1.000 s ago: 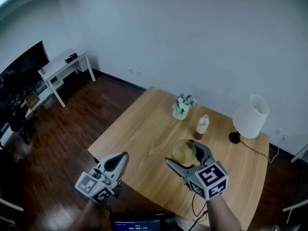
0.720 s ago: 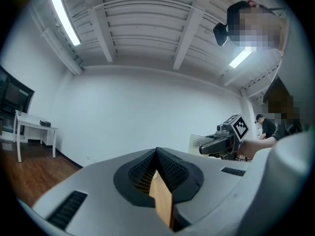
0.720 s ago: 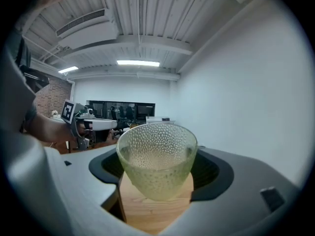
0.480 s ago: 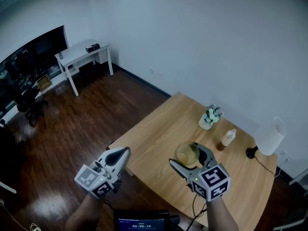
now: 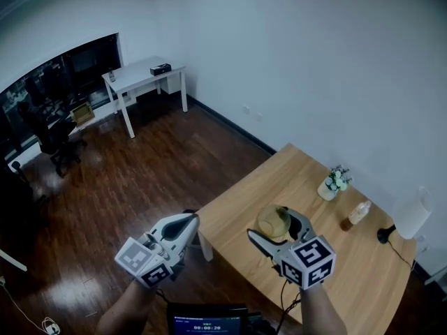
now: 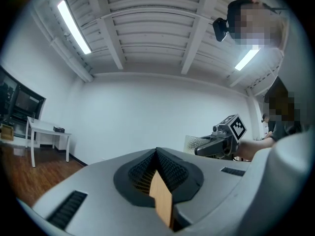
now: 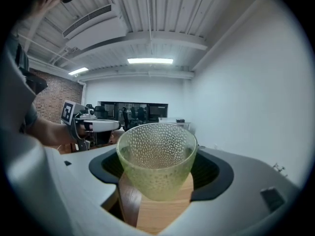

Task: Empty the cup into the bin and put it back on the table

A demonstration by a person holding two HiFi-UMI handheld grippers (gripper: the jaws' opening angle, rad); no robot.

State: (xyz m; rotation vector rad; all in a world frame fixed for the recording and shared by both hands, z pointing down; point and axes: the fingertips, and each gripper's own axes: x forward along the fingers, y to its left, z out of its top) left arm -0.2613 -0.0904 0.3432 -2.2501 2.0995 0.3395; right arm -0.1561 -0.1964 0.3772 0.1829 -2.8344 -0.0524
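While the right claw is clamping a dimpled, pale green glass cup by its sides, the person is holding it over the near left part of the wooden worktop, close to the corner that is pointing toward the dark wood floor. Seen in the right gripper view, the cup is sitting upright between the two jaws of the right claw, its rim level and its wall pressing against both pads; a strip of worktop wood is showing beneath its base, though whether the base is touching that wood cannot be told.

The left claw is hovering off the worktop's left edge, above the floor, well apart from the cup. Its own view is showing the left claw with jaws pressed together and nothing between them, and the right claw is appearing off to its right.

Farther along the worktop, near the wall, a small pot of flowers, a bottle and a white-shaded lamp are standing in a loose row. A white desk is standing against the far wall across the room.
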